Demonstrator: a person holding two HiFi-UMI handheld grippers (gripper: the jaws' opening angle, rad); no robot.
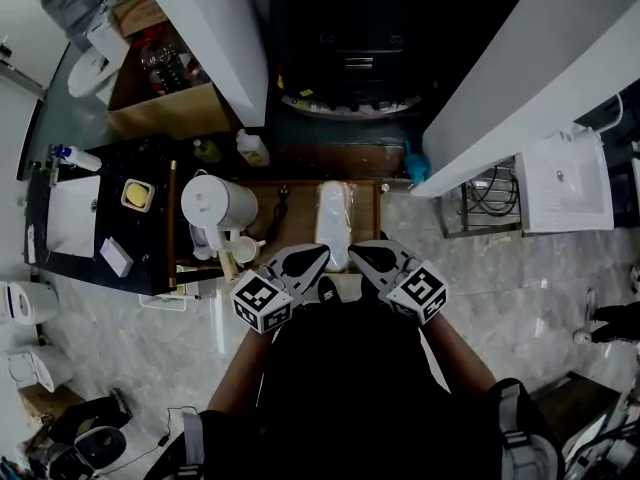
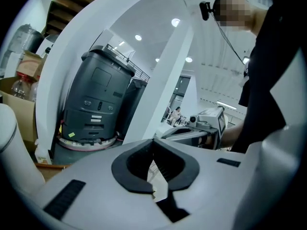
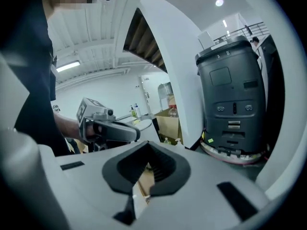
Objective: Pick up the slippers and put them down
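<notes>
A pale, long bundle that looks like the slippers point(image 1: 333, 220) lies on a brown wooden board point(image 1: 368, 203) on the floor, just beyond both grippers in the head view. My left gripper point(image 1: 318, 258) and right gripper point(image 1: 360, 254) hang side by side in front of my chest, tips almost touching, above the bundle's near end. Both are shut with nothing between the pads. The left gripper point(image 2: 154, 146) points level at a dark machine, with the right gripper's body beside it. My right gripper point(image 3: 147, 147) faces the same way. The slippers show in neither gripper view.
A dark grey floor machine point(image 1: 350, 68) stands ahead between two white slanted panels point(image 1: 215, 28). A white jug point(image 1: 215, 203) and mugs point(image 1: 240, 248) sit left of the board, beside a dark counter with a sink point(image 1: 75, 213). A cardboard box point(image 1: 165, 108) is far left, a white basin point(image 1: 565, 178) right.
</notes>
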